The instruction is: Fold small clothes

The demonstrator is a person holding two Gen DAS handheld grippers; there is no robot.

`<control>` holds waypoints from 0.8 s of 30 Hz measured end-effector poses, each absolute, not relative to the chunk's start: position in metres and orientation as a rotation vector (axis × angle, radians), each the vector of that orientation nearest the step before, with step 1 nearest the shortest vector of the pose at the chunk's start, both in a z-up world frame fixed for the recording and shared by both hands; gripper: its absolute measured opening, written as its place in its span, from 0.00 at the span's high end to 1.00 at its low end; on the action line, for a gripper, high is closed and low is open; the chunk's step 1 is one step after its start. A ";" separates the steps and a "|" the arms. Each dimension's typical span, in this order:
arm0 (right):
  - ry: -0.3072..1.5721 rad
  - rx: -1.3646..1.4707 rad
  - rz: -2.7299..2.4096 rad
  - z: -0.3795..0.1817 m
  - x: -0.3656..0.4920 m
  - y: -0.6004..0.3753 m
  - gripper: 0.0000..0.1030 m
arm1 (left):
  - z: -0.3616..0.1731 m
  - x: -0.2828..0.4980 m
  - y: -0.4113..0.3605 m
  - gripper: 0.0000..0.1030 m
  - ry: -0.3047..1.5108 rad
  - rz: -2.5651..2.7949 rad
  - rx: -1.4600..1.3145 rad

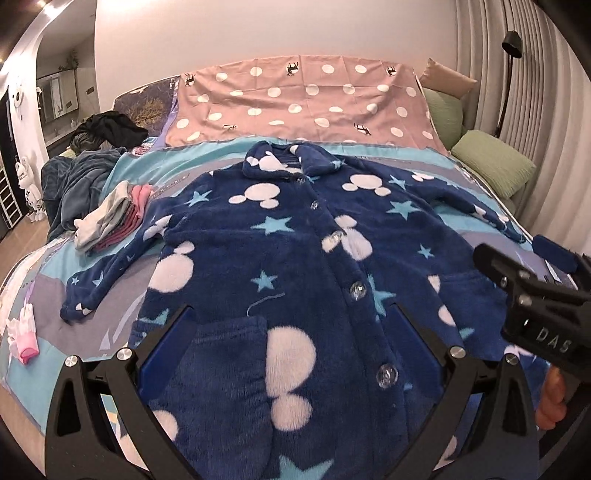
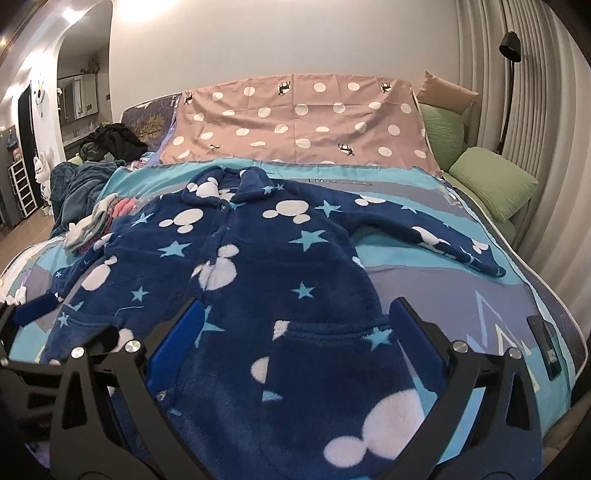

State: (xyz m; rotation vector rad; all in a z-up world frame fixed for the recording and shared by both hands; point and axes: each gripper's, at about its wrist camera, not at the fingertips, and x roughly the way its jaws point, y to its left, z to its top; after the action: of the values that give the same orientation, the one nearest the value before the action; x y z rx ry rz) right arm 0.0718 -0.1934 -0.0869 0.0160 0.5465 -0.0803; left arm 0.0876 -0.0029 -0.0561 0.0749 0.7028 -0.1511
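Warm indoor light falls evenly over both views, moderately bright, with soft, faint shadows on the bed [image 1: 461, 162]. Ceiling lights [image 2: 70, 13] blow out to white glare at the upper left. Fisheye distortion bows the wall and the pleated curtain [image 2: 532, 122] toward the edges, and the corners go black. The centre stays sharp; the fleece garment [image 1: 280, 251] blurs slightly at the bottom.

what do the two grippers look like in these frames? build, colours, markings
Both alike: matte black, angular plastic frames with triangular cut-outs, silver round bolt heads at the finger pivots and blue pads lining the fingers. The left gripper shows this head-on; so does the right gripper. From the left wrist view, the right one's side carries raised lettering "DAS". No cables visible.
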 end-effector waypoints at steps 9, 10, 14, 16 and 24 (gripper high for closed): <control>0.523 0.028 -0.062 -0.096 0.078 -0.202 0.02 | -0.062 0.100 -0.002 0.01 0.709 -0.131 0.099; 0.530 0.025 -0.057 -0.096 0.080 -0.200 0.02 | -0.063 0.101 -0.002 0.01 0.712 -0.130 0.099; 0.543 -0.006 -0.038 -0.096 0.083 -0.194 0.02 | -0.065 0.104 -0.001 0.01 0.712 -0.130 0.097; 0.540 -0.012 -0.038 -0.095 0.083 -0.192 0.02 | -0.064 0.105 -0.002 0.01 0.705 -0.123 0.101; 0.583 0.031 -0.050 -0.103 0.088 -0.199 0.02 | -0.062 0.102 -0.007 0.01 0.679 -0.140 0.115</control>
State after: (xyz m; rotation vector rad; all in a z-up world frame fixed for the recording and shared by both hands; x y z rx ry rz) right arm 0.0875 -0.1986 -0.1025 0.0314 0.5826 -0.0503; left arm 0.1017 -0.0068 -0.0624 0.1153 0.6787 -0.1401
